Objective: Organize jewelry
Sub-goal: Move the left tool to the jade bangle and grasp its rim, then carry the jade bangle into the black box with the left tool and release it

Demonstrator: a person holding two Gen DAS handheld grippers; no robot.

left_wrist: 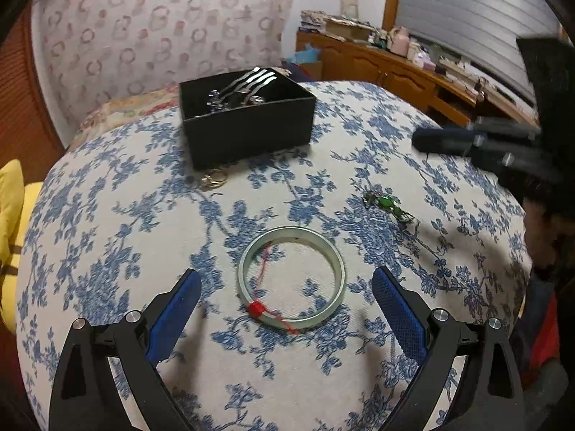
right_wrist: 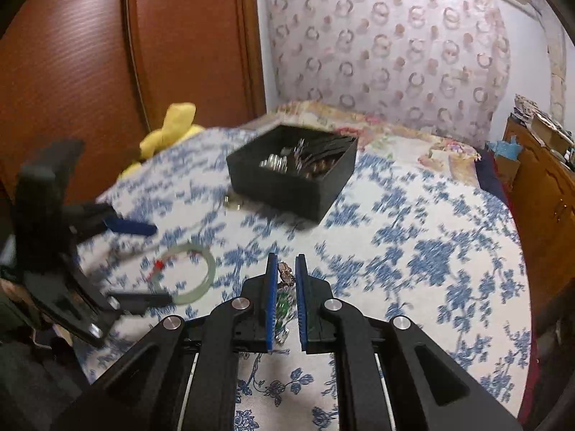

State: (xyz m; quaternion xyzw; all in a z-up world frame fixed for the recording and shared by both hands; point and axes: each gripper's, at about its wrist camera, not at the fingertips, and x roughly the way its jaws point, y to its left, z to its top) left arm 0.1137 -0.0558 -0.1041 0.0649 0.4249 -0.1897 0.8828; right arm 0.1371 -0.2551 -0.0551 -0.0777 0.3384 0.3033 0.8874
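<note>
A pale green bangle (left_wrist: 291, 278) with a red thread lies on the blue-flowered cloth, between the blue pads of my open left gripper (left_wrist: 287, 300). It also shows in the right wrist view (right_wrist: 187, 274). A green-stone piece of jewelry (left_wrist: 390, 206) lies to its right on the cloth. In the right wrist view the same piece (right_wrist: 284, 294) sits between the nearly closed pads of my right gripper (right_wrist: 286, 280); whether they touch it I cannot tell. A black box (left_wrist: 248, 115) holding several metal pieces stands at the back, also seen in the right wrist view (right_wrist: 294, 168).
A small ring-shaped piece (left_wrist: 214, 178) lies in front of the box. A yellow soft toy (right_wrist: 169, 133) lies at the cloth's left edge. A wooden cabinet (left_wrist: 388, 64) with clutter stands at the right, and a wooden door (right_wrist: 107, 72) at the left.
</note>
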